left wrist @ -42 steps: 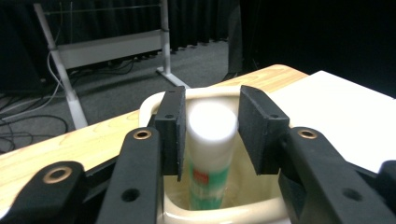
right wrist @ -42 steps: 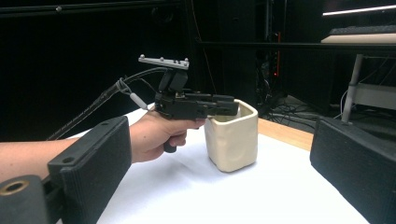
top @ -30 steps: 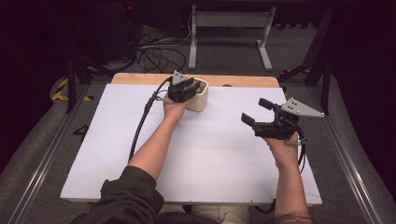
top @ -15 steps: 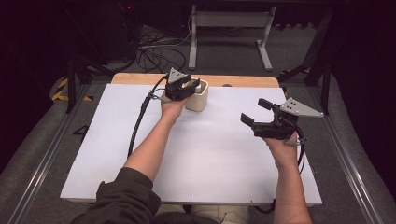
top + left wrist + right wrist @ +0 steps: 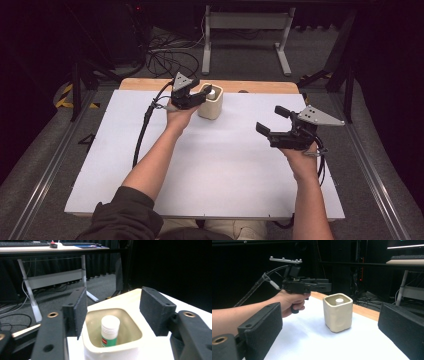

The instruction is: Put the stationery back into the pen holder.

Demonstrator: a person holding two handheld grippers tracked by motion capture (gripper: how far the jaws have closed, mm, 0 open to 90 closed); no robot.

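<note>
A cream square cup (image 5: 210, 106) stands near the far edge of the white board (image 5: 220, 175). Upright inside it is a stick with a white cap (image 5: 110, 326) and a green label. My left gripper (image 5: 199, 95) hovers just left of and above the cup's rim. Its jaws have just been opening; they stand open with nothing gripped, and in the left gripper view (image 5: 115, 302) the cup (image 5: 112, 350) sits below them. My right gripper (image 5: 270, 120) is held open above the board's right side, pointing at the cup (image 5: 337, 315), with nothing between its pads (image 5: 264, 322).
The white board lies on a wooden table whose far strip (image 5: 150, 82) shows behind the cup. Beyond it the floor holds cables (image 5: 165, 55) and a grey desk frame (image 5: 245, 22). Metal rails (image 5: 45, 165) run along both sides.
The left gripper has drawn back off the cup, slightly left and up, and its jaws have opened. The white-capped stick stays in the cup. The right hand has kept still.
</note>
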